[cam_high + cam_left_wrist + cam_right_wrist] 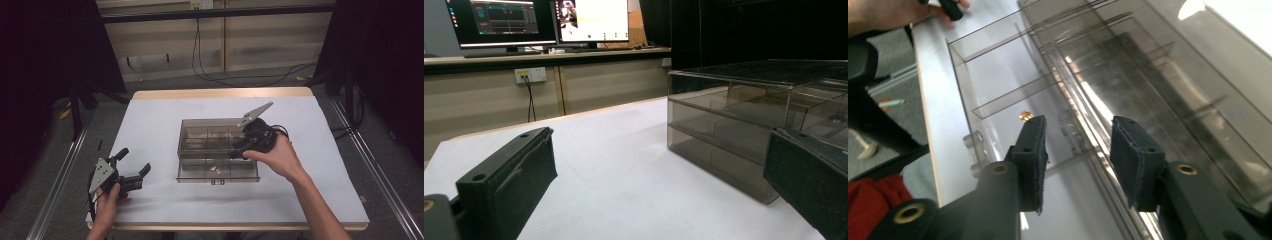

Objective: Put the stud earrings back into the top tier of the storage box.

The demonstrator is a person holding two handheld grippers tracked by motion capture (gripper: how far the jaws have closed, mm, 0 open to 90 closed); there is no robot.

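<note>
The clear box (218, 150) sits mid-worktop (150, 125), its near drawer pulled out with small brass bits (216, 169) inside. The right gripper (239, 150) hovers over it, jaws partly open and empty; the left gripper (134, 167) rests near-left, wide open, empty. A careless push could slide the unheld box.

No text, label or number could be read anywhere. The two monitors (544, 22) far beyond the left gripper (649, 200) showed windows too small and blurred to read, and the clear compartment box (218, 150) bore no marking.
</note>
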